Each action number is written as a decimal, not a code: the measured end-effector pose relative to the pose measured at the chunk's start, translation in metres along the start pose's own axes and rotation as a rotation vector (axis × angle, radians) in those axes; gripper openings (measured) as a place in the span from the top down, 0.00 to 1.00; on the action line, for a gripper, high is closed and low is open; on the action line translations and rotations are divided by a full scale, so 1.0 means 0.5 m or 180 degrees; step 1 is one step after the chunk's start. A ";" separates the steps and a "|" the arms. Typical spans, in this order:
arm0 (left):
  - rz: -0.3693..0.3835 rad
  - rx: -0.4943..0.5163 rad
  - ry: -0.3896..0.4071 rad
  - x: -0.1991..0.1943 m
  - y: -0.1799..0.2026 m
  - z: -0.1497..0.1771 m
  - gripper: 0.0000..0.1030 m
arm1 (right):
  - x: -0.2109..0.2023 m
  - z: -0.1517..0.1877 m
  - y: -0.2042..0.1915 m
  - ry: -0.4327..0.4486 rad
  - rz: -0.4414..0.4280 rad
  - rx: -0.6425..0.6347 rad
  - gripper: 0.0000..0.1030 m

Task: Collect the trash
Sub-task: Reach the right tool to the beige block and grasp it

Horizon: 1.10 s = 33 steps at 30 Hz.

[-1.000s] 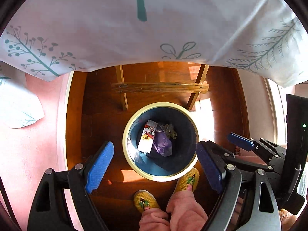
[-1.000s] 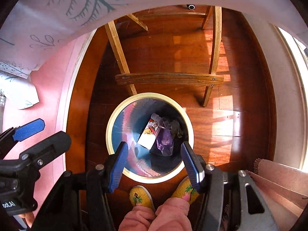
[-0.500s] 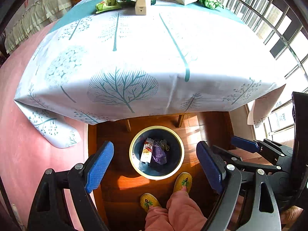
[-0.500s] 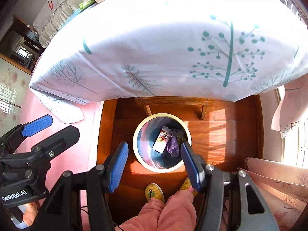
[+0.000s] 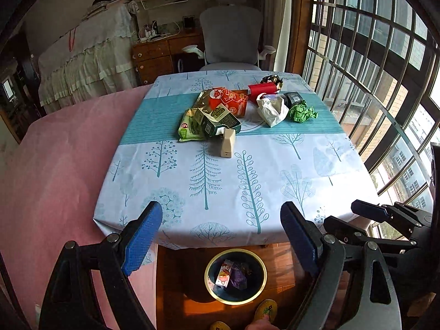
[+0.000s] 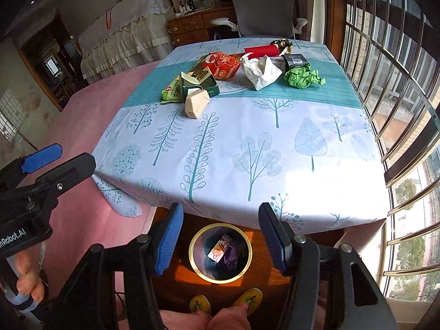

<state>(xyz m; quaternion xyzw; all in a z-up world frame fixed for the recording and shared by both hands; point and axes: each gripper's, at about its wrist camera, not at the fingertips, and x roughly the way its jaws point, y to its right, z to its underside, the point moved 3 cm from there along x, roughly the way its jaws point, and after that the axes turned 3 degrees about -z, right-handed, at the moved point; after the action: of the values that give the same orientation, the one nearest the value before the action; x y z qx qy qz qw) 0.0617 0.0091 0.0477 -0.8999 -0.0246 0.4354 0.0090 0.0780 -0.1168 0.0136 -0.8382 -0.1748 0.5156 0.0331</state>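
Crumpled wrappers [image 5: 220,110] litter the smooth tablecloth [image 5: 247,170]; both hand-held grippers [image 5: 220,236] [image 6: 220,236] gape empty.

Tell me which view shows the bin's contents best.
The right wrist view: the bin sits between the open fingers with its whole rim visible, showing a printed carton and a purple wrapper. The left wrist view shows the same bin, but the tablecloth edge crowds its far rim.

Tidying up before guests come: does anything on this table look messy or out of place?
Yes: crumpled green paper, a torn white bag, a red snack wrapper and an opened green carton lie scattered across the tree-print tablecloth's far end.
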 end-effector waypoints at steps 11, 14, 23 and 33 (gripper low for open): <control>-0.0175 -0.0288 0.0059 -0.022 -0.046 -0.089 0.16 | -0.029 -0.144 -0.044 0.0398 -0.0050 -0.0350 0.44; -0.0238 -0.0361 -0.0114 0.029 -0.078 -0.105 0.16 | -0.011 -0.173 -0.056 0.0445 -0.0055 -0.0356 0.44; 0.0173 -0.0131 -0.0603 0.234 -0.150 -0.166 0.27 | 0.138 -0.254 -0.075 0.0158 0.0042 -0.0057 0.44; 0.0832 0.0313 -0.1084 0.421 -0.187 -0.253 0.39 | 0.378 -0.301 -0.098 -0.0455 0.0235 0.0512 0.59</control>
<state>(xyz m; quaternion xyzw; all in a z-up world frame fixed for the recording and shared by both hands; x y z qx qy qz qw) 0.2880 0.1143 -0.0349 -0.8074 0.1123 0.5792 -0.0080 0.2741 0.0096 -0.0661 -0.7997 -0.1038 0.5873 0.0688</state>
